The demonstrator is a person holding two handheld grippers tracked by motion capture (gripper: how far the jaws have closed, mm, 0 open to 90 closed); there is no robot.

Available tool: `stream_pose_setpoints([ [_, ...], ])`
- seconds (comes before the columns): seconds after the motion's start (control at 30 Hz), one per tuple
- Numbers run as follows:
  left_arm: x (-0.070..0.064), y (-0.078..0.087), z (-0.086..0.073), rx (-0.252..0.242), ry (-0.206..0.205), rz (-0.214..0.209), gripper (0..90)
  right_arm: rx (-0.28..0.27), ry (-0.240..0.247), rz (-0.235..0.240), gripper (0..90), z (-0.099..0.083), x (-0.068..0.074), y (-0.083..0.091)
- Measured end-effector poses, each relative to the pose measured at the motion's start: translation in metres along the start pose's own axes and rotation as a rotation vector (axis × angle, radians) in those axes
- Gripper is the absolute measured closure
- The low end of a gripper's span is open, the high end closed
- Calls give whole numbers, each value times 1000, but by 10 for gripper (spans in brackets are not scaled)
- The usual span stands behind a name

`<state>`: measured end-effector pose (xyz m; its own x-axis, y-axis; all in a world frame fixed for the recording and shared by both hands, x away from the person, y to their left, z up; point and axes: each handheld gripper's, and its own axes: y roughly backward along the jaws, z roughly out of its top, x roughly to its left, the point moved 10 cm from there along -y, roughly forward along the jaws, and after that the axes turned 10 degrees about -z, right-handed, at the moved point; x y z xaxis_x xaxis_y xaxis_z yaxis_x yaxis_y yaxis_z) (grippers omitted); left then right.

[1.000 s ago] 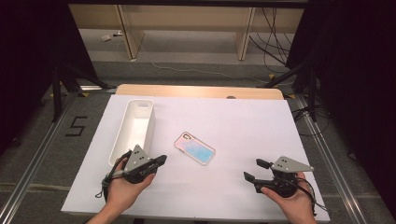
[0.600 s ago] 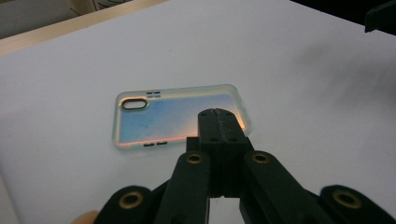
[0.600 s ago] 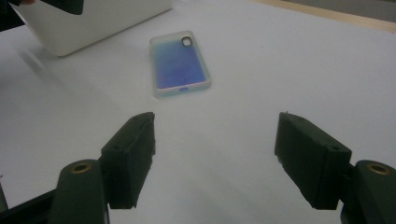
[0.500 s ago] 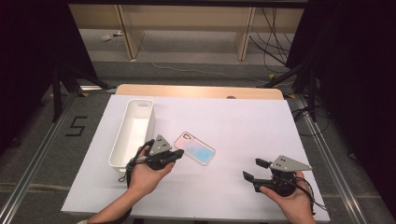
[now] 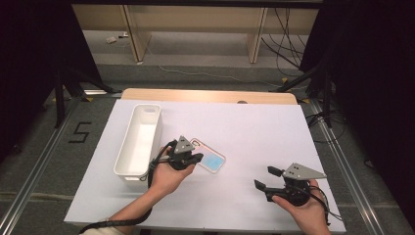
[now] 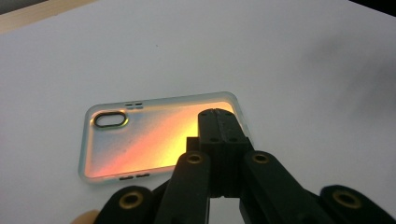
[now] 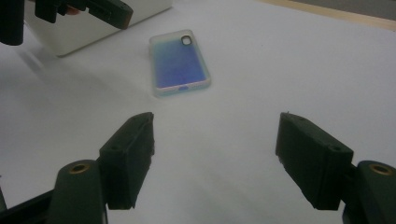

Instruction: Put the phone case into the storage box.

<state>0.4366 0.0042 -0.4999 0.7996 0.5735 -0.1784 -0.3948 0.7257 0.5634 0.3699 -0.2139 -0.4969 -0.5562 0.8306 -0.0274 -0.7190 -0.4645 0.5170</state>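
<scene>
surface: white table (image 5: 254,132) | on it: phone case (image 5: 210,157) (lying flat), white bin (image 5: 139,139)

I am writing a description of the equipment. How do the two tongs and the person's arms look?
Both the left tongs and the right tongs are black, each with a grey three-cornered plate on top and a black cable trailing behind. Brass-coloured rivets mark the jaw links. The forearms are bare, with no sleeves in sight.

A white bin (image 5: 138,142) lies lengthwise at the white table's (image 5: 274,127) left side
</scene>
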Motion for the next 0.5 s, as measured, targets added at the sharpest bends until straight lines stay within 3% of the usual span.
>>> stream_pose_setpoints([
  [0.03, 1, -2, 0, 14, -3, 2, 900, -6, -21, 15, 292, 1, 3, 0],
  [0.07, 0, -5, 0, 17, -5, 0, 900, 18, -16, 19, 292, -1, 2, 2],
  [0.5, -7, -50, -1, 111, -12, -15, 900, 14, -11, 16, 292, -2, 1, 0],
])
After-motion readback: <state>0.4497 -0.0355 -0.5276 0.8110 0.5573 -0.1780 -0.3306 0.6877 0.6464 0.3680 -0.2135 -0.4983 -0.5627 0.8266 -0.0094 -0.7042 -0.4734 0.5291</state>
